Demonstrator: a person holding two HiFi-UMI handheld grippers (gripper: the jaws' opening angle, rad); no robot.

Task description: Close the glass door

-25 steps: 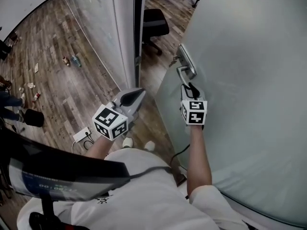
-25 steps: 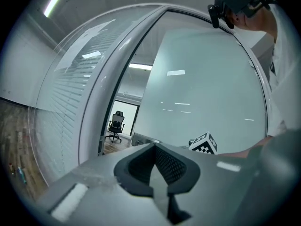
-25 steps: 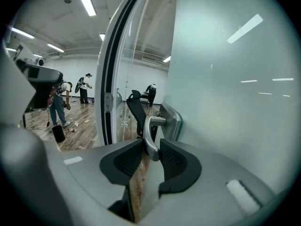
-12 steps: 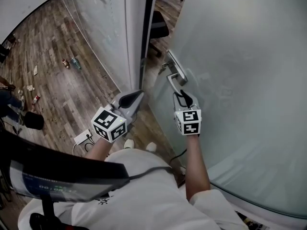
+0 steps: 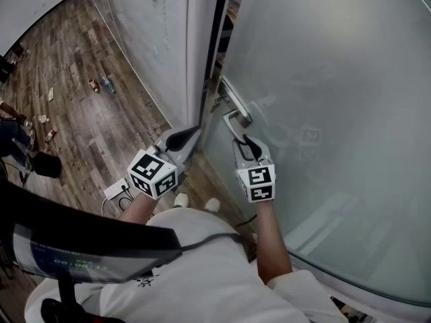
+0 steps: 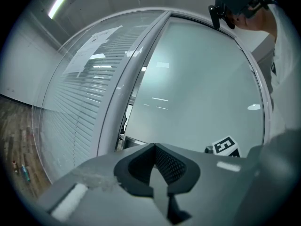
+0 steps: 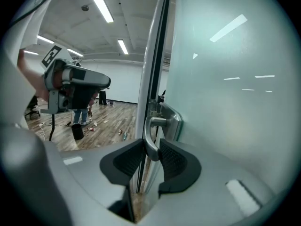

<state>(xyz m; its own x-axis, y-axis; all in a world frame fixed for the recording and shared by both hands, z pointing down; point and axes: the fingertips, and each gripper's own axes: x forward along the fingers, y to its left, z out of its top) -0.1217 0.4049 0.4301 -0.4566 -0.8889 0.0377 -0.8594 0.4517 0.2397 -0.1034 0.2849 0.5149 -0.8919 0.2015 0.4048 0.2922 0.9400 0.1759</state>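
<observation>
Swinging closer to the door frame (image 5: 200,46), the glass door (image 5: 330,93) leaves a narrow gap (almost shut), right gripper (image 5: 245,142) pinching its handle (image 5: 236,108), left gripper (image 5: 188,136) pressed together, empty.

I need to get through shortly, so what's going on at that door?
A person holds a tool in each hand. The right tool grips the silver metal lever handle of the frosted glass door, which stands a narrow gap short of its grey frame. The left tool, shut and empty, hangs beside the frame.
</observation>
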